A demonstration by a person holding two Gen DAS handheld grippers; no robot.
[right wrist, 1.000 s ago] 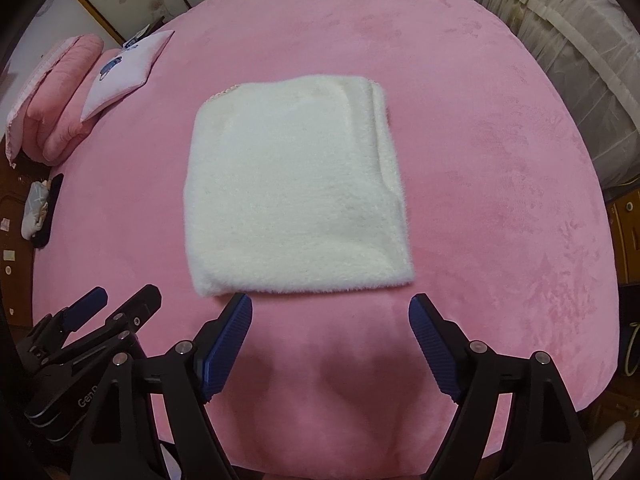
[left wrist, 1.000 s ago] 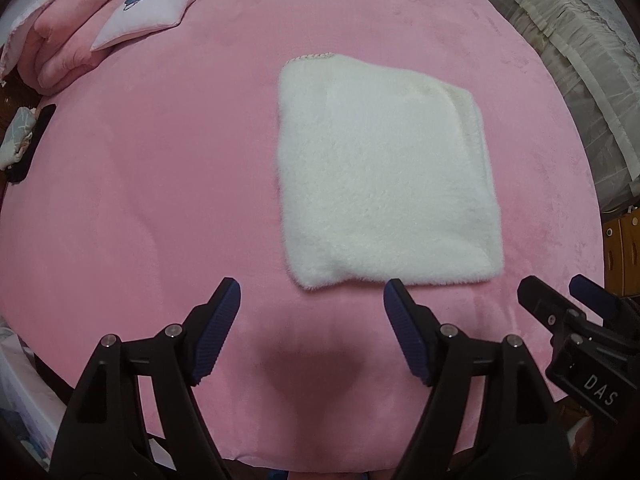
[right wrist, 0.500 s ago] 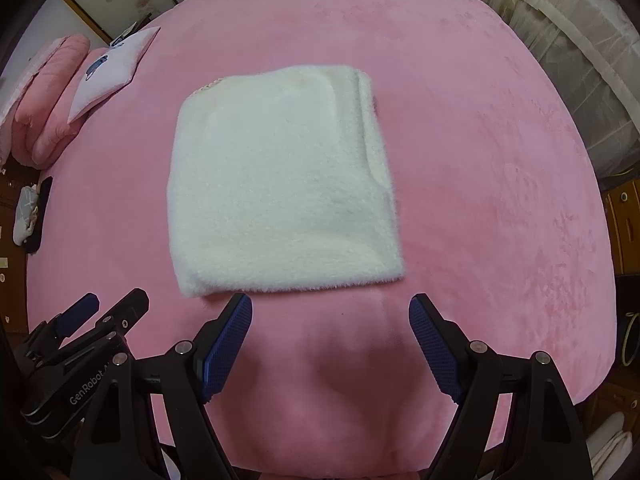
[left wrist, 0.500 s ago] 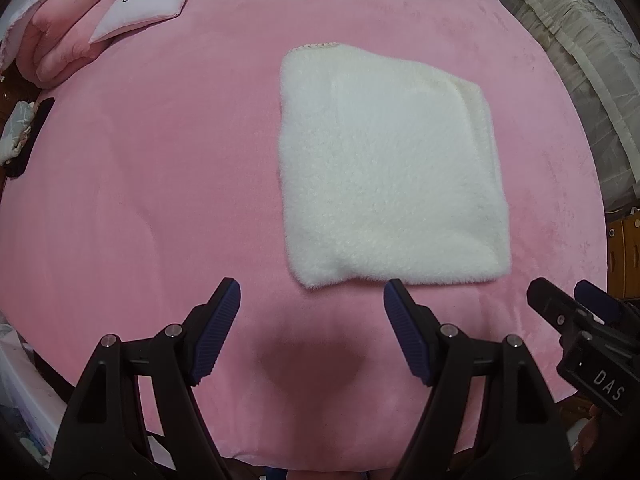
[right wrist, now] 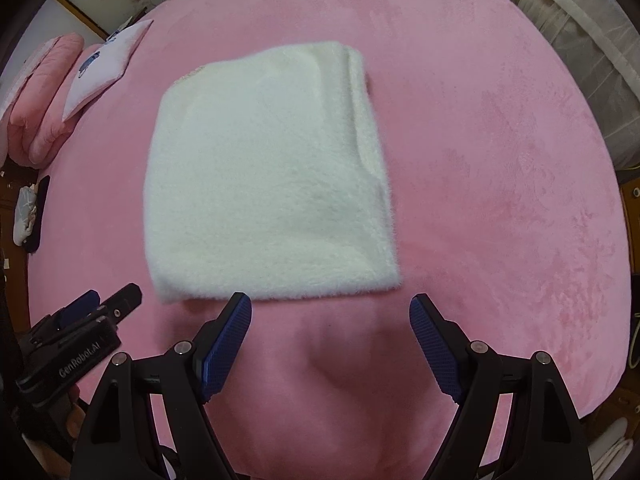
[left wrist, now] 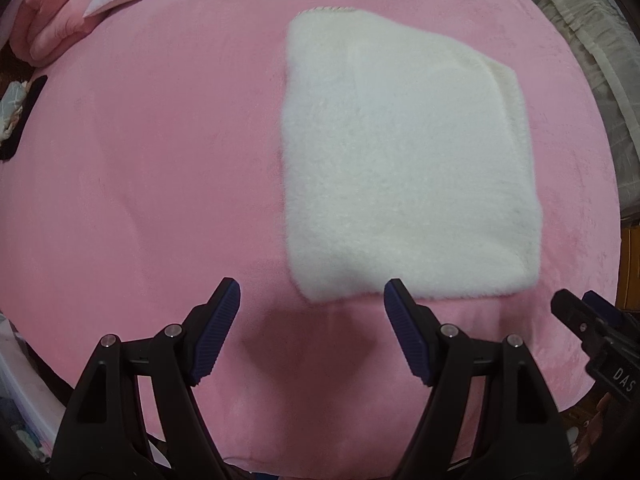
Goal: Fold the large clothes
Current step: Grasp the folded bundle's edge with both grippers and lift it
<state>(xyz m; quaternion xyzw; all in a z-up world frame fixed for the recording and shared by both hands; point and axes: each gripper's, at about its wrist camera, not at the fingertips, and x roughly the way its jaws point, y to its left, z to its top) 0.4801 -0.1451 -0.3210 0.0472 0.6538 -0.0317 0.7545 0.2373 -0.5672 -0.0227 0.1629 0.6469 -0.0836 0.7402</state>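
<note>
While both claws hang above the pink bed point(left wrist: 132, 184), neither grips anything. Nearest the left wrist camera, the left claw point(left wrist: 312, 300) has its jaws spread wide with only pink cover between its blue ribbed pads point(left wrist: 216, 336); its right-hand pad tip sits just at the near edge of the folded garment, though contact cannot be told. At the right edge of that view the tip of the other tool shows. Seen from the right wrist camera, the right claw point(right wrist: 331, 312) also stands open and empty, its left-hand pad tip overlapping the garment's near edge, its other pad over bare cover.

Just beyond both claws lies the white fleece garment point(right wrist: 268, 176), folded into a flat, roughly square packet on the bed, with layered edges showing along its right side. It rests near the middle of the bed, pink cover around it on all sides.

Farther off, at the far left corner, a pale pillow point(right wrist: 104, 68) leans against a rolled pink quilt point(right wrist: 44, 96). Cream curtains point(right wrist: 580, 20) hang beyond the bed's far right edge.
</note>
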